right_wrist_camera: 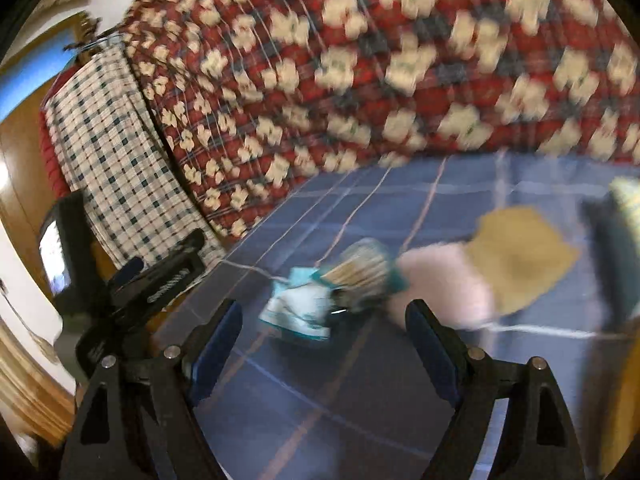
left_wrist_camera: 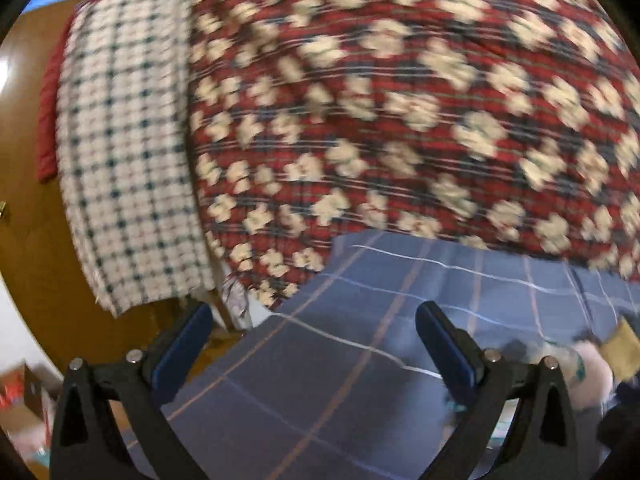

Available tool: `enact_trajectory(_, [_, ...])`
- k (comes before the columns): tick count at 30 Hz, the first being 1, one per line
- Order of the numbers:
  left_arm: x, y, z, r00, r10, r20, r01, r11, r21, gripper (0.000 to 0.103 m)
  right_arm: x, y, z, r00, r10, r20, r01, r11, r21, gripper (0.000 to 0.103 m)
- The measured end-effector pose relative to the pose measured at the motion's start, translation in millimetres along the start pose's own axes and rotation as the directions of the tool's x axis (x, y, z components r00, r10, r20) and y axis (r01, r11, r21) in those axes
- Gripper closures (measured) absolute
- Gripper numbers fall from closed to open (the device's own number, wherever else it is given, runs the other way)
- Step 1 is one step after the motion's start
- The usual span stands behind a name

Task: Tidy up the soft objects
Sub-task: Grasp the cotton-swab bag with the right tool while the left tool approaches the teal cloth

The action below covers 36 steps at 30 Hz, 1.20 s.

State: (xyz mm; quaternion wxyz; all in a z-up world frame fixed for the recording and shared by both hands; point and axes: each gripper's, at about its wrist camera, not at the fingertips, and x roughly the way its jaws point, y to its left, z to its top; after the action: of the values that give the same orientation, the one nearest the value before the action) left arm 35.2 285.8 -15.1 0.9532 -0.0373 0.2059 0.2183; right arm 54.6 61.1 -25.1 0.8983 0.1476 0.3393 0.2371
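Note:
Both views are blurred by motion. On the blue plaid sheet point(right_wrist_camera: 360, 380) lies a small heap of soft things: a teal-and-white striped fabric piece point(right_wrist_camera: 298, 312), a striped teal-edged piece point(right_wrist_camera: 362, 268), a pale pink fluffy piece point(right_wrist_camera: 444, 284) and a tan cloth point(right_wrist_camera: 520, 256). My right gripper point(right_wrist_camera: 324, 336) is open just short of the heap, with nothing between its blue pads. My left gripper point(left_wrist_camera: 316, 340) is open over bare sheet point(left_wrist_camera: 320, 360). In the left wrist view the pink piece point(left_wrist_camera: 588, 376) and the tan cloth point(left_wrist_camera: 622, 344) lie beyond its right finger.
A red plaid quilt with cream flowers point(left_wrist_camera: 400, 100) is piled behind the sheet, with a folded white checked blanket point(left_wrist_camera: 124, 152) to its left. A black hand-held device point(right_wrist_camera: 156, 280) sits left of my right gripper. A dark object point(right_wrist_camera: 612, 240) lies at the right edge. A wooden floor point(left_wrist_camera: 24, 200) lies beyond.

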Motion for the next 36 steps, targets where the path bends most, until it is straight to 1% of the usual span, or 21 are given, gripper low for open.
enact_trajectory(3, [3,7,-3,1.000,0.015,-0.019,-0.016,1.000,-0.027,0.000,30,0,2,0.995,0.081,-0.057,-0.075,0.991,0.109,0.018])
enact_trajectory(5, [3,7,-4,1.000,0.012,-0.028,-0.012,1.000,-0.024,0.000,48,-6,2,0.988,0.132,-0.077,-0.113,0.971,0.211,0.018])
enact_trajectory(8, [-1,4,-5,1.000,0.008,-0.021,-0.008,1.000,-0.017,0.000,67,-19,3,0.983,0.160,-0.090,-0.120,0.932,0.341,0.019])
enact_trajectory(9, [-1,3,-5,1.000,0.004,-0.022,-0.004,1.000,-0.012,0.000,68,-19,6,0.988,0.135,-0.081,-0.100,0.933,0.345,0.023])
enact_trajectory(11, [0,1,-4,1.000,-0.001,-0.025,0.001,1.000,-0.006,0.000,72,-21,11,0.987,0.142,-0.077,-0.104,0.924,0.368,0.028])
enact_trajectory(12, [1,1,-4,1.000,-0.002,-0.025,0.002,1.000,-0.005,0.000,74,-21,13,0.986,0.141,-0.090,-0.099,0.926,0.364,0.042])
enact_trajectory(13, [1,1,-4,1.000,-0.002,-0.026,0.002,1.000,-0.007,0.000,77,-24,12,0.983,0.144,-0.115,-0.093,0.926,0.365,0.063])
enact_trajectory(15, [1,1,-4,1.000,-0.002,-0.030,0.001,1.000,-0.015,0.000,77,-24,12,0.978,0.153,-0.140,-0.096,0.932,0.351,0.065])
enact_trajectory(16, [1,2,-4,1.000,-0.003,-0.031,0.002,1.000,-0.021,0.000,73,-23,13,0.972,0.181,-0.147,-0.120,0.930,0.348,0.072])
enact_trajectory(17, [1,3,-4,0.999,-0.006,-0.032,0.005,1.000,-0.029,0.000,71,-22,13,0.970,0.194,-0.146,-0.135,0.931,0.340,0.072])
enact_trajectory(19, [1,3,-4,0.999,-0.012,-0.032,0.011,0.999,-0.034,0.000,55,-15,16,0.975,0.189,-0.112,-0.153,0.949,0.276,0.073])
enact_trajectory(22, [0,1,-5,0.999,-0.032,-0.024,0.031,0.999,-0.023,0.000,19,-7,25,0.983,0.182,-0.015,-0.177,0.971,0.161,0.073])
enact_trajectory(25, [-1,-4,-6,0.994,-0.108,-0.026,0.108,0.994,-0.008,0.000,-15,-8,27,0.990,0.124,0.067,-0.128,0.989,0.071,0.073])
enact_trajectory(26, [0,-8,-6,0.986,-0.165,-0.038,0.165,0.986,0.000,0.000,-32,-11,26,0.991,0.080,0.105,-0.083,0.996,0.028,0.073])
enact_trajectory(27, [1,-14,-7,0.973,-0.226,-0.057,0.227,0.974,0.012,0.000,-42,-13,25,0.990,0.045,0.133,-0.045,0.999,-0.005,0.073])
enact_trajectory(28, [1,-20,-8,0.962,-0.264,-0.071,0.267,0.963,0.025,0.000,-48,-15,24,0.989,0.023,0.149,-0.019,1.000,-0.025,0.073])
enact_trajectory(29, [2,-30,-9,0.942,-0.322,-0.097,0.328,0.943,0.056,0.000,-58,-17,23,0.985,-0.016,0.170,0.026,0.998,-0.061,0.073])
enact_trajectory(30, [2,-39,-11,0.929,-0.353,-0.114,0.363,0.928,0.087,0.000,-65,-19,22,0.983,-0.039,0.180,0.055,0.995,-0.081,0.073])
enact_trajectory(32, [2,-59,-14,0.904,-0.400,-0.152,0.421,0.894,0.152,0.000,-72,-25,20,0.980,-0.062,0.190,0.081,0.992,-0.097,0.073])
enact_trajectory(33, [3,-72,-17,0.887,-0.424,-0.183,0.455,0.870,0.190,0.001,-75,-29,20,0.980,-0.068,0.185,0.087,0.991,-0.100,0.073])
enact_trajectory(36, [10,-100,-22,0.869,-0.422,-0.259,0.483,0.837,0.258,0.017,-76,-41,18,0.982,-0.077,0.172,0.092,0.992,-0.081,0.073])
